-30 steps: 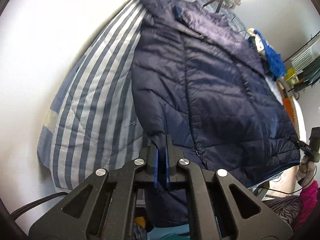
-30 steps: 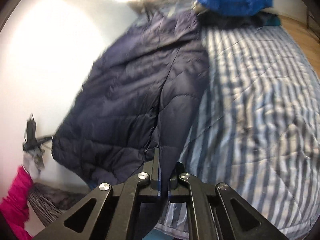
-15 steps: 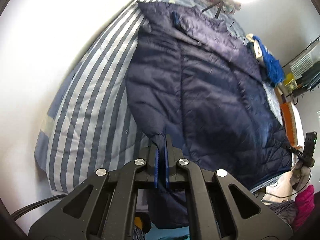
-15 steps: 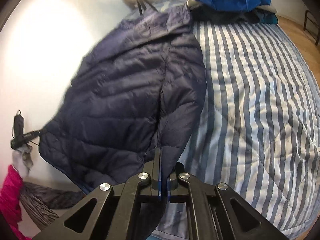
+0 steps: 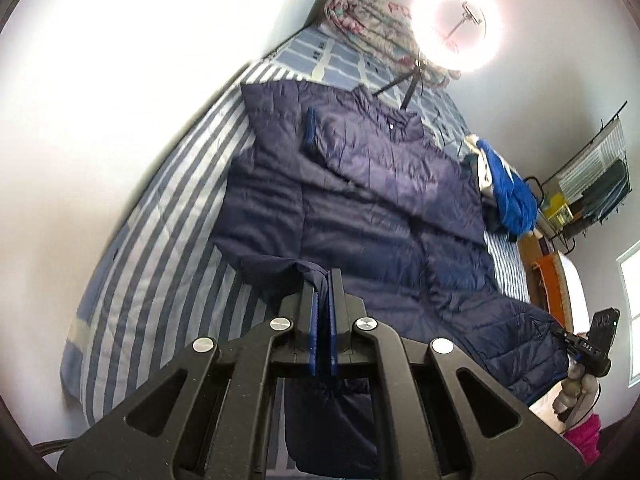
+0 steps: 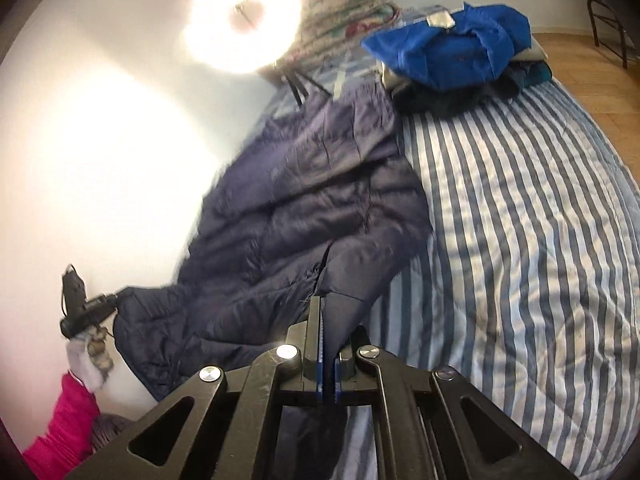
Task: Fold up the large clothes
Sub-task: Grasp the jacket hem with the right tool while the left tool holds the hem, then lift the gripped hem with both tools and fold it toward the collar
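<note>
Jacket, navy and quilted, lies spread on a striped bed, its collar toward the ring light at the far end. The left gripper is clamped on the near hem at one corner; the right gripper is clamped on the hem at the other, fabric drooping below each. A blue garment sits on a pile beside the jacket's shoulder.

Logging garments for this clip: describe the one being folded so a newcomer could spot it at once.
On the blue-and-white striped bed, look to the side nearest the white wall. There lies the navy quilted puffer jacket, its hem pinched by the left gripper and right gripper. Unlike the bright blue garment, it is dark, padded and spread out.
</note>
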{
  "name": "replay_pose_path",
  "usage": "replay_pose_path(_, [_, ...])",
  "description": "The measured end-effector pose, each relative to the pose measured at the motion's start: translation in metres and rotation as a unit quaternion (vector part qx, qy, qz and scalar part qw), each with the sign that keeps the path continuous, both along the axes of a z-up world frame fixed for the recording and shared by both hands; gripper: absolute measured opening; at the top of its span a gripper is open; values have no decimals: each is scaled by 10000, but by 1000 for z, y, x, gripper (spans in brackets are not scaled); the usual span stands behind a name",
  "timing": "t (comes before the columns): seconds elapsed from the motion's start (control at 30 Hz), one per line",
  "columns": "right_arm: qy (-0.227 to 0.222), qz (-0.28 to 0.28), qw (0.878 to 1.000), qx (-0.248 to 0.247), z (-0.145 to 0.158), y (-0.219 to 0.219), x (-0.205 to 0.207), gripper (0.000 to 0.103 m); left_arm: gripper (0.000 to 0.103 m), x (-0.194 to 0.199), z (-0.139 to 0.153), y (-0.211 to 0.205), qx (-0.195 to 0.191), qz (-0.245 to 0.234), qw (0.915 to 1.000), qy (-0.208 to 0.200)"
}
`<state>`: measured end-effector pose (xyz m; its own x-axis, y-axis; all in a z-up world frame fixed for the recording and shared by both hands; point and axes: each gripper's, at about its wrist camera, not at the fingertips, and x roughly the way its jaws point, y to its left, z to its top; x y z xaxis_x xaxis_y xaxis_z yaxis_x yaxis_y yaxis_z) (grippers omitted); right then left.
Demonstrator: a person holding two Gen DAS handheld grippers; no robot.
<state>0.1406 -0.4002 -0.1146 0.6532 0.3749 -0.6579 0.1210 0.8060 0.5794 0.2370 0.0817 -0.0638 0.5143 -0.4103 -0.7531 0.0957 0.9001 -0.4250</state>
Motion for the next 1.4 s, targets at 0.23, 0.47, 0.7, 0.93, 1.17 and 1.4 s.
replay_pose_path(0.23, [-196, -265, 9995, 19, 27, -15, 37, 0, 1, 42, 33, -4, 24, 173, 9993, -323])
replay_pose_path(0.47, [-358, -476, 9982, -16, 52, -32, 92, 0, 1, 96, 49, -11, 62, 356, 9978, -556])
replay_pose_path(0.7, [-304, -679, 9972, -116, 47, -49, 159, 0, 1, 159, 40, -16, 154, 555, 9963, -642])
replay_pose_path(0.93, [-57, -816, 9965, -173, 12, -63, 226, 0, 1, 222, 9, -39, 347, 462, 9966, -580])
replay_pose_path(1.17, [271, -735, 9938, -783, -26, -59, 291, 0, 1, 268, -38, -52, 528, 460, 9968, -397])
replay_pose_path(1.4, [593, -595, 9908, -1063, -67, -65, 317, 2, 1, 301, -88, -44, 662, 407, 9969, -85])
